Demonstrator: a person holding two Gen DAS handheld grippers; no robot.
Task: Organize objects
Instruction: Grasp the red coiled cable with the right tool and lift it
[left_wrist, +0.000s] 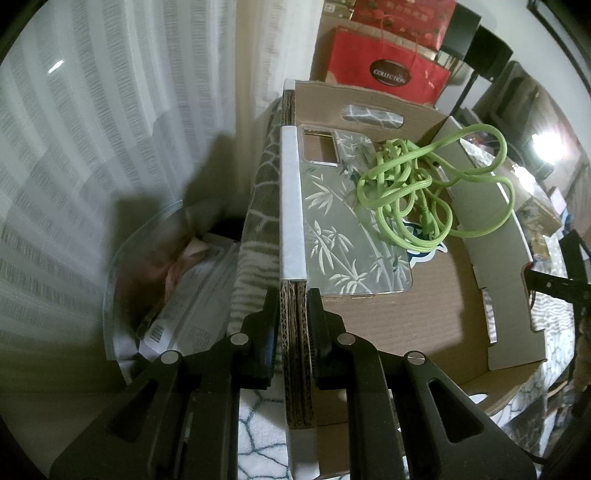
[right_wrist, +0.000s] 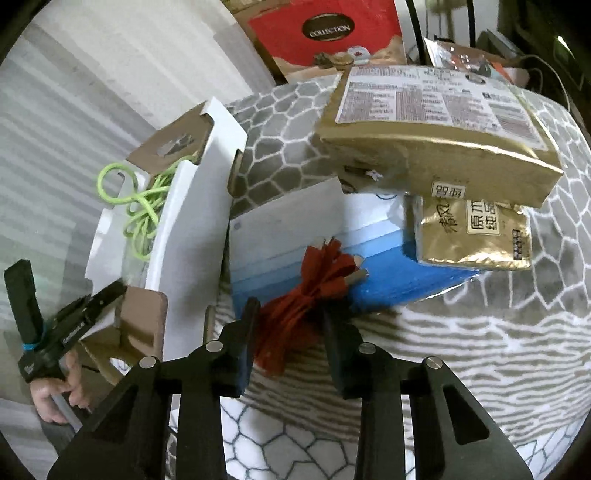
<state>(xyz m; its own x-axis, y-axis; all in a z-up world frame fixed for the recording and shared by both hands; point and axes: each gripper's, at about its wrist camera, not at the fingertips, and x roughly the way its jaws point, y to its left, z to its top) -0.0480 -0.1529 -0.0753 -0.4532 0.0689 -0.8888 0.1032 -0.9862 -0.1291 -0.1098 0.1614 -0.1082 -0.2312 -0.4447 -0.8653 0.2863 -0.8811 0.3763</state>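
Left wrist: one green cord (left_wrist: 424, 188), one phone case (left_wrist: 354, 229).

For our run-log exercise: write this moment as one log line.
left gripper: shut on cardboard box wall | right gripper: open around red cable bundle | green cord: in box

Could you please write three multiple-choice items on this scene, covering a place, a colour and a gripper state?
1. Where does the green cord lie?
A. inside the cardboard box
B. on the gold package
C. on the floor

2. What colour is the cable bundle at the right gripper?
A. green
B. red
C. white

3. What is the left gripper doing?
A. hanging open
B. holding the phone case
C. clamping the box wall

Key: 1 A, the cord rests partly on the phone case inside the box. 2 B, it is red. 3 C, its fingers press the corrugated wall from both sides.
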